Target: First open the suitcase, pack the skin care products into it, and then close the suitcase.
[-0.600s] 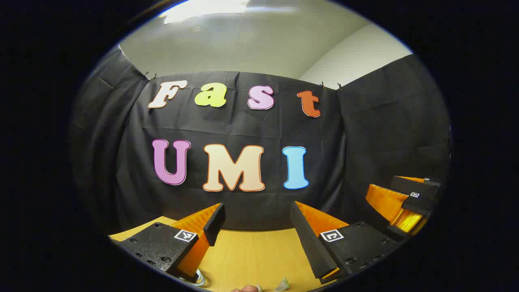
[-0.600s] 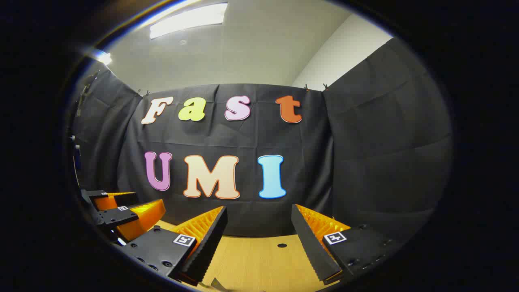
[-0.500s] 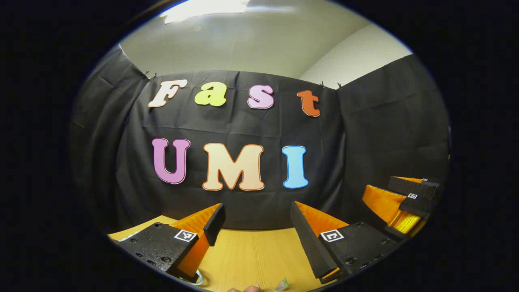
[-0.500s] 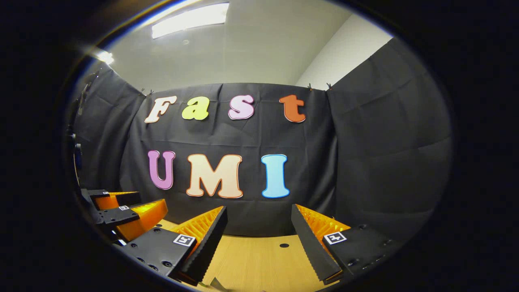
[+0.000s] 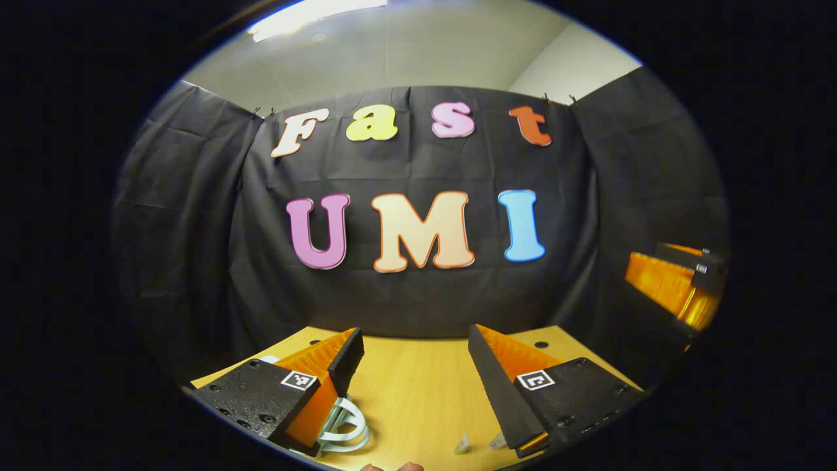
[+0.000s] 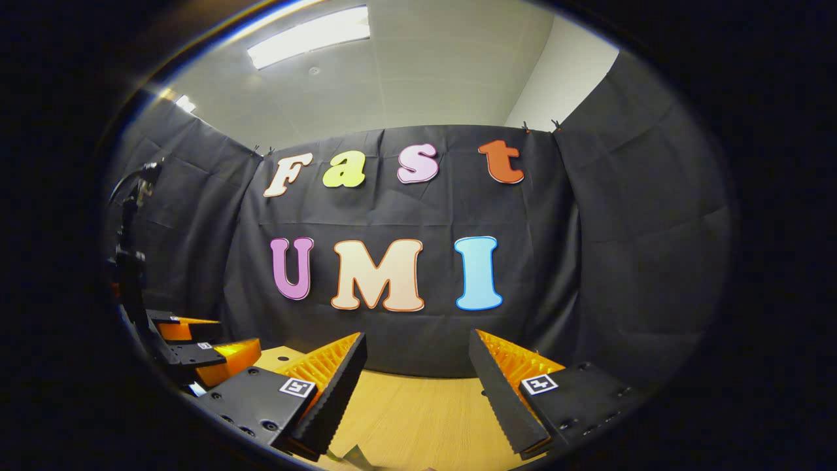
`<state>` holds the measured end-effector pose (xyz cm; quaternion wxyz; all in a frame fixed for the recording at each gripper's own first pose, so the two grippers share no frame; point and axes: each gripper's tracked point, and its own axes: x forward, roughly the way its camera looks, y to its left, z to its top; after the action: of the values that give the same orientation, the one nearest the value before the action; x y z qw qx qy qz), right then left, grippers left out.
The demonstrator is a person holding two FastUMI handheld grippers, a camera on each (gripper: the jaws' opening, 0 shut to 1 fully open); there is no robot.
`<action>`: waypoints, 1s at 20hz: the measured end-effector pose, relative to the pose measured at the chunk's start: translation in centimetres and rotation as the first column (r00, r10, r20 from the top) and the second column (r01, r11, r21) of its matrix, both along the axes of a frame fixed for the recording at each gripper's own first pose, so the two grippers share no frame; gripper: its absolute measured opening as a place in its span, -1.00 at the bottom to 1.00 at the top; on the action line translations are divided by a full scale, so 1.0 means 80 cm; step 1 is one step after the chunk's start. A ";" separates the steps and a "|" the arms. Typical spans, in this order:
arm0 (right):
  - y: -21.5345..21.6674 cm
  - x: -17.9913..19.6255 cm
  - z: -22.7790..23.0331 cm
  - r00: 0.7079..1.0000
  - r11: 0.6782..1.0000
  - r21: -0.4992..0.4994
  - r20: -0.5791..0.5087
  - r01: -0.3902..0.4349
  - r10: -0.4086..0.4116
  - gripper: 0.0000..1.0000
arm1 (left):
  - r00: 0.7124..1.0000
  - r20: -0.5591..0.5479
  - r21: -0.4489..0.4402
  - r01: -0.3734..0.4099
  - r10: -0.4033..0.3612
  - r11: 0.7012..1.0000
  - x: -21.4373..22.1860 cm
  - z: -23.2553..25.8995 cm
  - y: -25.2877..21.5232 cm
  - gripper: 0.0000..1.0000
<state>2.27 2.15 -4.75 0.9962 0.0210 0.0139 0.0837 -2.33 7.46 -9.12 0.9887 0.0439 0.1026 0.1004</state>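
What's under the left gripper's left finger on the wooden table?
A pale, curved loop-shaped object lies on the light wooden table, partly tucked under the left gripper's left finger. The finger covers its other end, so what it is cannot be told.

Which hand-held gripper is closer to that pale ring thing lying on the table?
Left. The left hand-held gripper hangs right above the pale ring, which peeks from under its finger. The right hand-held gripper is far off to the side.
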 end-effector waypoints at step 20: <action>0.053 0.041 -0.106 0.974 0.987 -0.153 -0.210 0.057 -0.089 0.96 | 0.687 -0.726 -0.133 -0.103 -0.026 0.986 -0.045 -0.346 0.107 0.85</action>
<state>5.57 6.40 -13.25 0.9900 -0.0424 0.1276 0.0431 -5.91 16.05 -36.80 0.8654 -0.0032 0.4935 0.0867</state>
